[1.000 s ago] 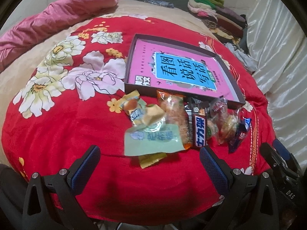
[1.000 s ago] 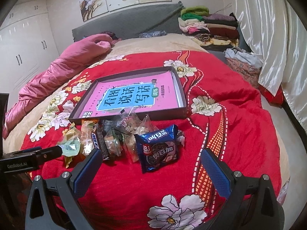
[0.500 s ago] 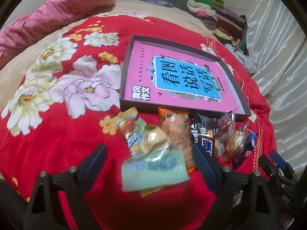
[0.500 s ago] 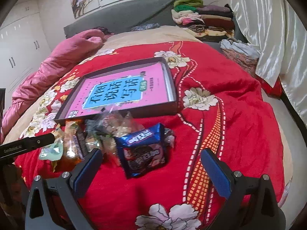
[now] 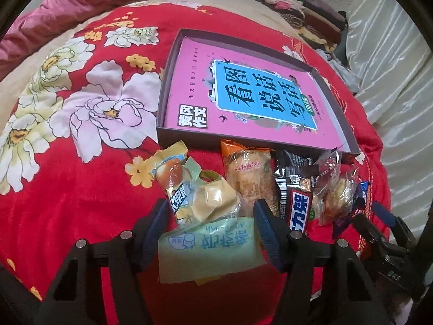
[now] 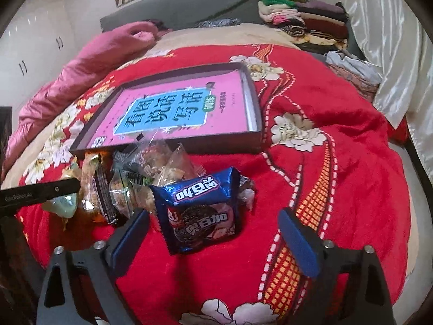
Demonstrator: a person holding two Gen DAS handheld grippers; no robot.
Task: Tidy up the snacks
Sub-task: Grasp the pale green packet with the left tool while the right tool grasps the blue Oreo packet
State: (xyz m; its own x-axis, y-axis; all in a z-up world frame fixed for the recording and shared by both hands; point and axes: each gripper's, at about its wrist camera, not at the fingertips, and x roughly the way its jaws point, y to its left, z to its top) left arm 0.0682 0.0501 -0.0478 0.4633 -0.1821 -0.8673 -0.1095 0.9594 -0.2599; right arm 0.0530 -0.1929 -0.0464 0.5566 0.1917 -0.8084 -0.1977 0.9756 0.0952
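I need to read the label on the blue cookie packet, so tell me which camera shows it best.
The right wrist view: the blue foil cookie packet lies whole and face-up on the red floral blanket, between the right tool's open fingers. In the left wrist view only its edge shows at the far right of the snack row.

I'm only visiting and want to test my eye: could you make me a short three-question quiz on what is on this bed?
1. True or false: some snacks already lie inside the dark tray.
2. Which packet sits between the right gripper's jaws? A) pale green packet B) blue cookie packet C) orange packet
3. Fill in: the snacks lie on a red ____ blanket.

Key
1. False; it holds only a pink book.
2. B
3. Flowered
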